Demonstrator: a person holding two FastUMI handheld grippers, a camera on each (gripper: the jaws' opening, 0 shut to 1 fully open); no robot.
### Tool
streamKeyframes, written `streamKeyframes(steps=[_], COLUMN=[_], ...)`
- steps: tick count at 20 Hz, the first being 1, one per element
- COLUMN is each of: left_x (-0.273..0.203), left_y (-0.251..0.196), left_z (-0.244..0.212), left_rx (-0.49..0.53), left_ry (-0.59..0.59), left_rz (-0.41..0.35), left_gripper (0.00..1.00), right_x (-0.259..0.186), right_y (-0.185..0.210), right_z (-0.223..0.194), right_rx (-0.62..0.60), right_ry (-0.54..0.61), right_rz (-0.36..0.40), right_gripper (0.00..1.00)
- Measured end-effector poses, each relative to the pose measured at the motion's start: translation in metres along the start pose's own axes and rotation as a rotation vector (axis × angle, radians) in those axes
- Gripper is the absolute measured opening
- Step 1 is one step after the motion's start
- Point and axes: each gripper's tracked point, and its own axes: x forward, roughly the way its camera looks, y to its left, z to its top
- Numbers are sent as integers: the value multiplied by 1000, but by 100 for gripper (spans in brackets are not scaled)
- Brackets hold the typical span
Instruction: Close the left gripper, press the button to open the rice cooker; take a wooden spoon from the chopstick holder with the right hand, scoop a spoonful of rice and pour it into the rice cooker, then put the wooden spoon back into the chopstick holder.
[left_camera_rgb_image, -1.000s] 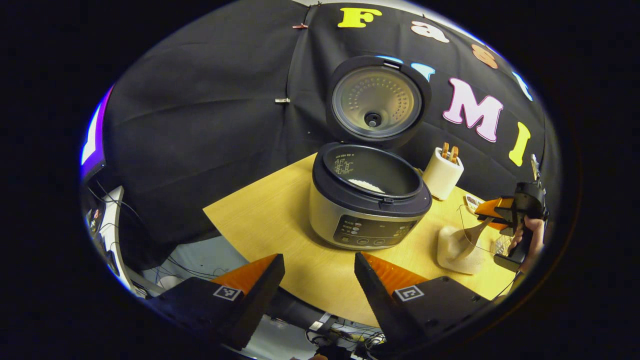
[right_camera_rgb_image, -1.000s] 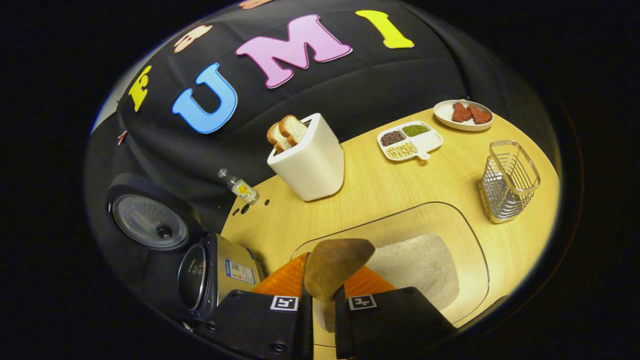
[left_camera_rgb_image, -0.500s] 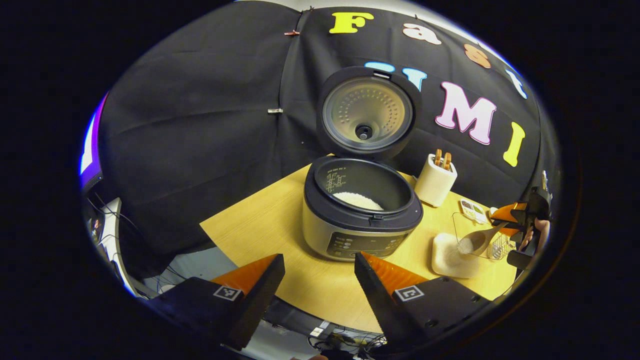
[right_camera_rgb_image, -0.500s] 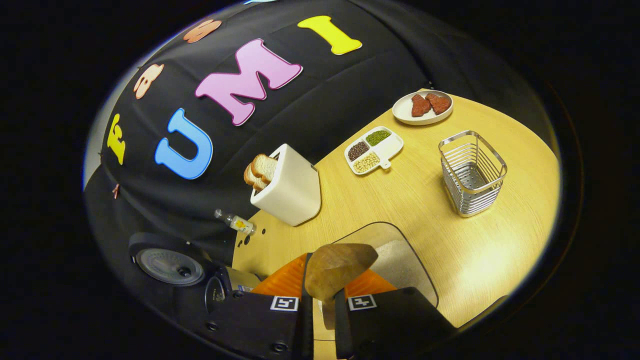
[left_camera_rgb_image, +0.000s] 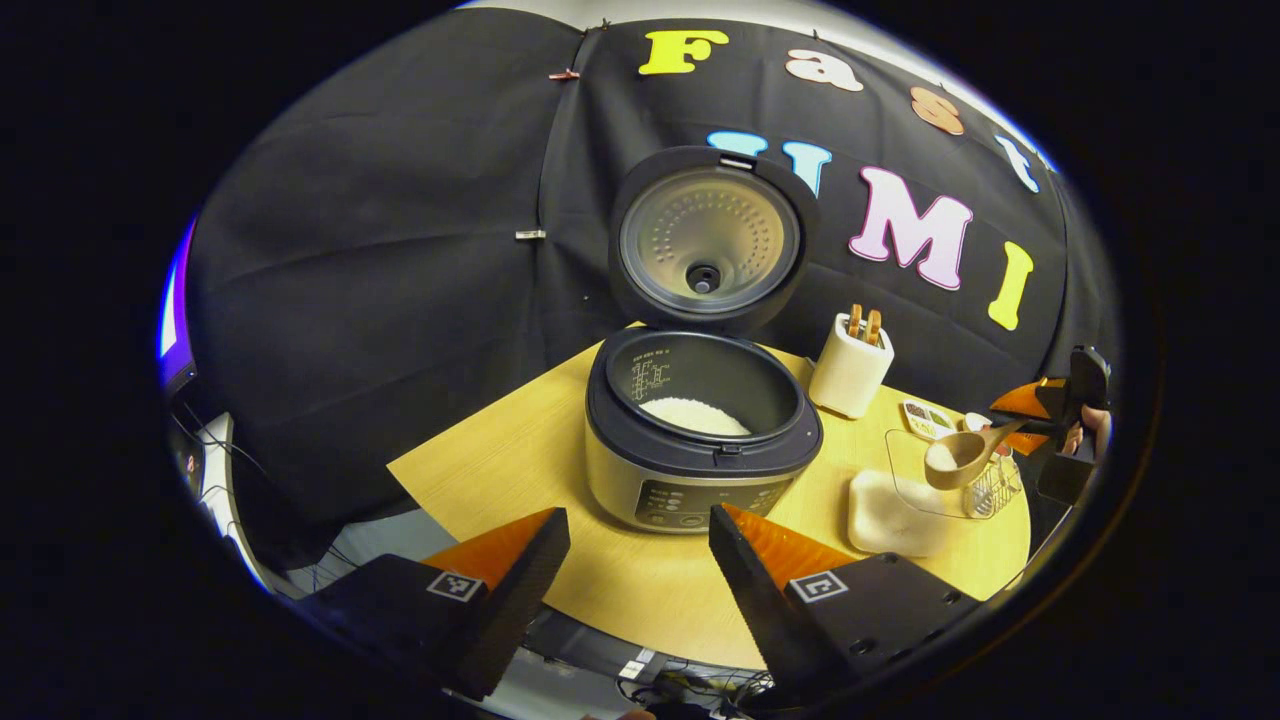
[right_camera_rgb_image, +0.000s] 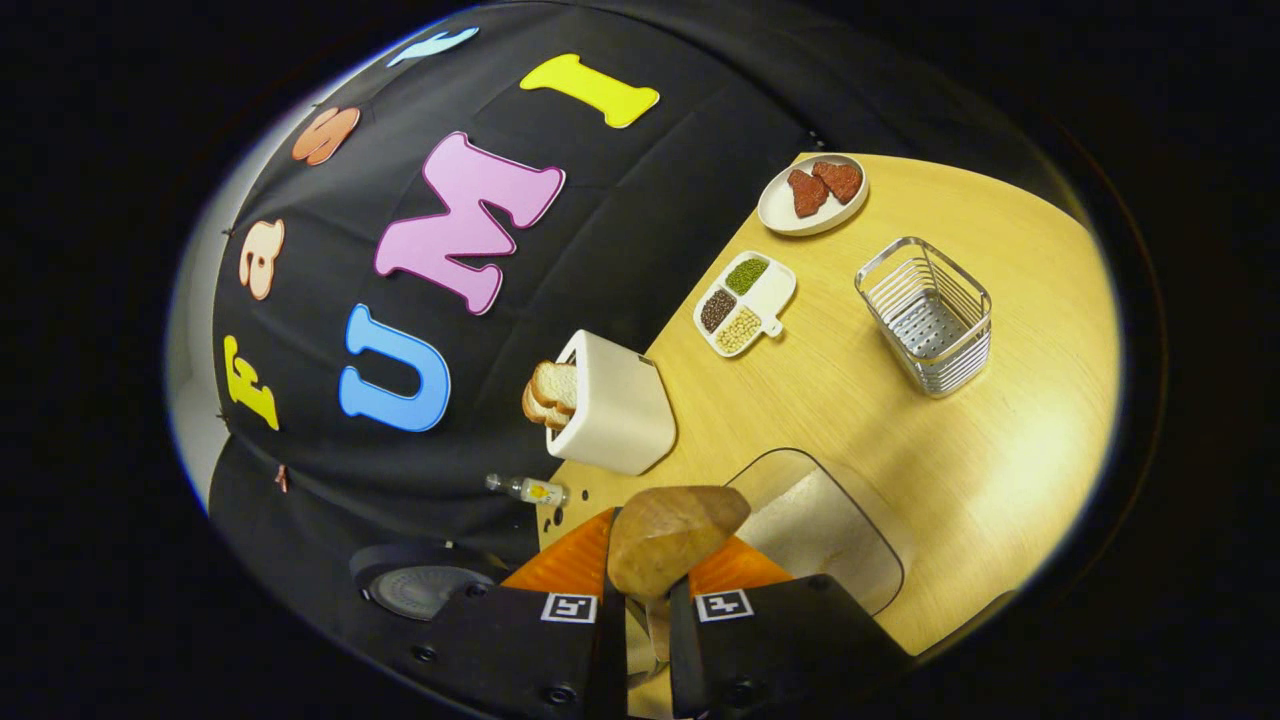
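The worktop (left_camera_rgb_image: 520, 470) carries the cooker (left_camera_rgb_image: 700, 440) near its middle, lid (left_camera_rgb_image: 708, 238) standing open, so the button step is done. White rice already lies in the pot (left_camera_rgb_image: 695, 415). To the right of the cooker a clear tub (left_camera_rgb_image: 895, 505) holds the rice supply, and the wire holder (right_camera_rgb_image: 928, 325) stands empty on the far right, well apart from the tub. The toaster (right_camera_rgb_image: 615, 405) with its bread sits between cooker and holder, toward the wall.

The right gripper (left_camera_rgb_image: 1050, 425), held by a hand (left_camera_rgb_image: 1095, 425), has its jaws clamped on the handle of the spoon (left_camera_rgb_image: 955, 458); in the left gripper view the bowl carries a small heap of rice and hangs above the tub. In the right gripper view the spoon (right_camera_rgb_image: 675, 535) juts up between the jaws, its underside toward the camera. So taking the spoon and scooping look done. What is left, by my reading: carry it over the pot, tip it, then return it to the holder.

The left gripper (left_camera_rgb_image: 640, 560) waits on the near side of the cooker, jaws apart and holding nothing.

Against a second ago, the spoon has risen out of the tub's rice and now rides clear of it, loaded. The right gripper view has swung, so the tub sits lower and smaller, and less of the cooker shows. The left gripper has backed away, the cooker appearing farther off.
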Motion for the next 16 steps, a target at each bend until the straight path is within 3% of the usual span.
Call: streamKeyframes(steps=[6,16], left_x=[-5,-10], left_y=[10,49], left_z=[7,7], left_rx=[-21,-92], left_ry=[-21,-28], left_rz=[8,70], left_gripper=[95,95], right_x=[4,34], right_y=[69,169], right_z=[-25,-119], right_rx=[69,-32], right_ry=[54,177], right_rz=[113,233], right_gripper=[22,21])
